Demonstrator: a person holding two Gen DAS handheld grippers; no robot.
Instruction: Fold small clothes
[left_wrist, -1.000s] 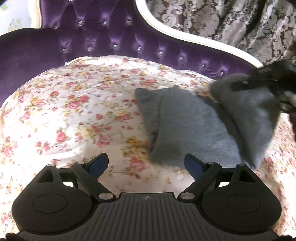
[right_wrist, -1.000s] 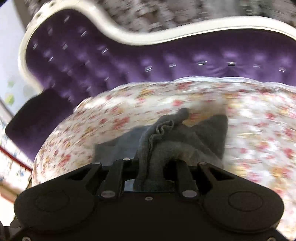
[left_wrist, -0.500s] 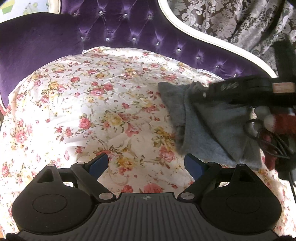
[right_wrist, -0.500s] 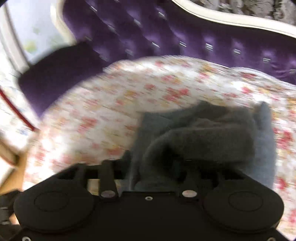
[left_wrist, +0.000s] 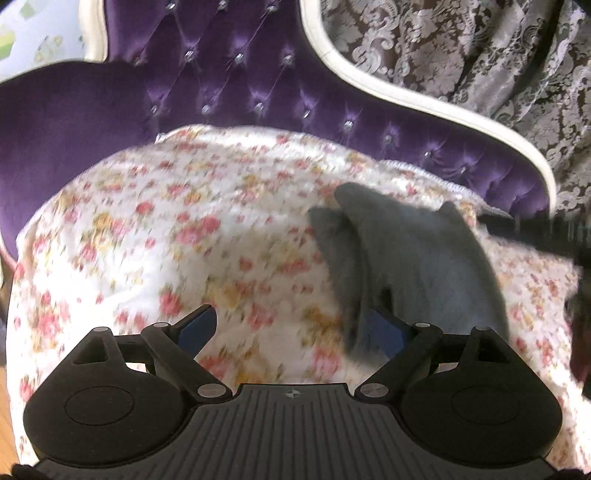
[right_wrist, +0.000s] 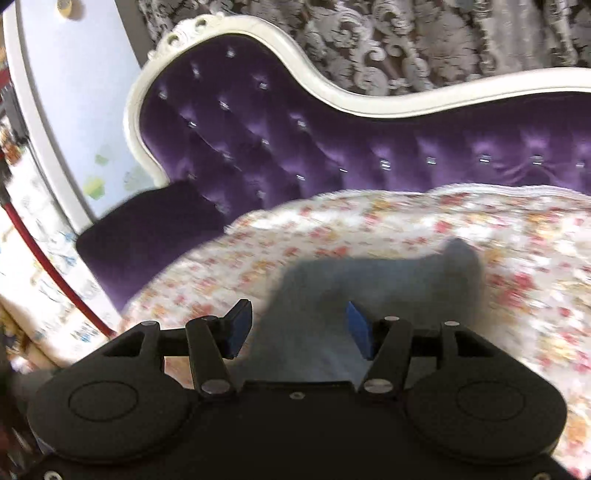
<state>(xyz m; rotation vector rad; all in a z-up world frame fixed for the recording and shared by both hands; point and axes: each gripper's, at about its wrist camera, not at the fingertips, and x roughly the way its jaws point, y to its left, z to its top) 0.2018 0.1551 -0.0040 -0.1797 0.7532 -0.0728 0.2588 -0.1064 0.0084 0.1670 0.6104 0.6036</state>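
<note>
Domestic living room: purple tufted sofa (right_wrist: 332, 147) with white carved frame (right_wrist: 369, 105), floral quilt (left_wrist: 166, 240) over seat, damask curtain (left_wrist: 461, 55) behind.

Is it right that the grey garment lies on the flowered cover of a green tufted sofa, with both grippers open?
Not quite: the sofa is purple, not green, as the right wrist view shows. The rest holds: the grey garment lies on the flowered cover, and the left gripper and right gripper are both open.
</note>
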